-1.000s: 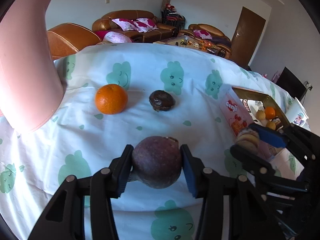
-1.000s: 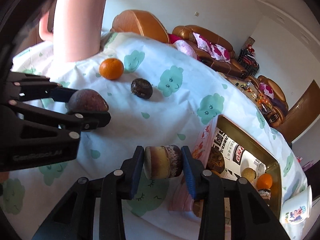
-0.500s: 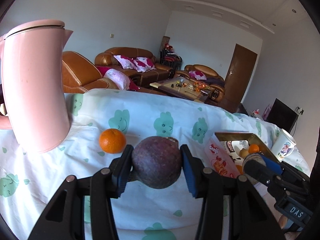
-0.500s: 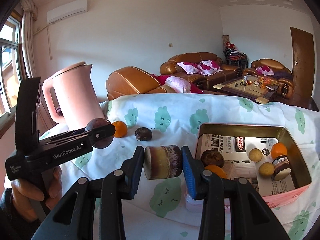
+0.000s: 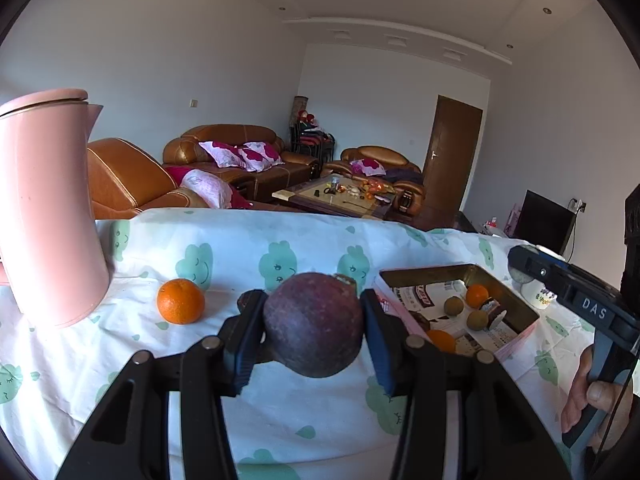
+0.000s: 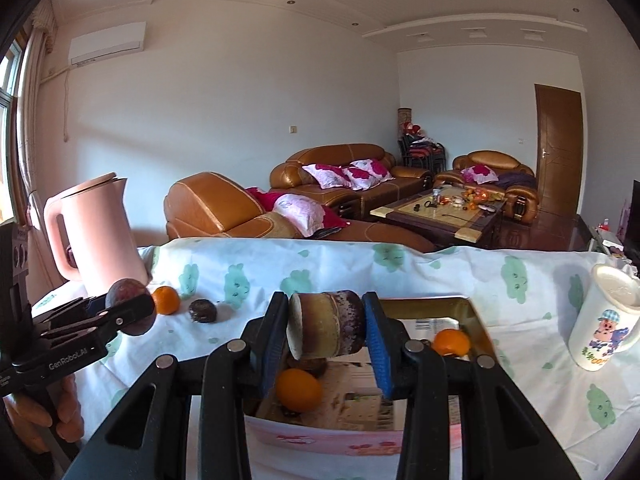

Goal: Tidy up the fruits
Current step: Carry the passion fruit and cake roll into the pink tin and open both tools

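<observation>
- Up front, the left gripper [image 5: 314,326] is clamped on a round, dark purple passion fruit [image 5: 313,324], one pad on each side, held above the cloud-print tablecloth [image 5: 280,412].
- Ahead and to the left of that gripper, an orange [image 5: 181,301] sits on the cloth just beside a tall pink kettle [image 5: 46,208].
- Ahead and to its right stands the open pink box [image 5: 516,334], gold inside and lined with printed paper, holding two oranges, two small brownish fruits and a short brown-and-cream piece.
- Meanwhile the right gripper [image 6: 326,330] grips a short cylindrical piece [image 6: 326,329], cream at its left end and dark brown at its right, lying sideways between the blue-padded fingers [image 6: 378,348].
- Directly below and ahead of the right gripper lies the same box [image 6: 478,320]; one orange [image 6: 299,390] is under the left finger and another [image 6: 451,342] lies farther right.
- Left of the right gripper, a wrinkled dark passion fruit [image 6: 203,311] rests on the cloth, with the loose orange [image 6: 165,300] just beyond it.
- Far right of the right gripper stands a white cartoon-print cup [image 6: 606,320], apart from the box.
</observation>
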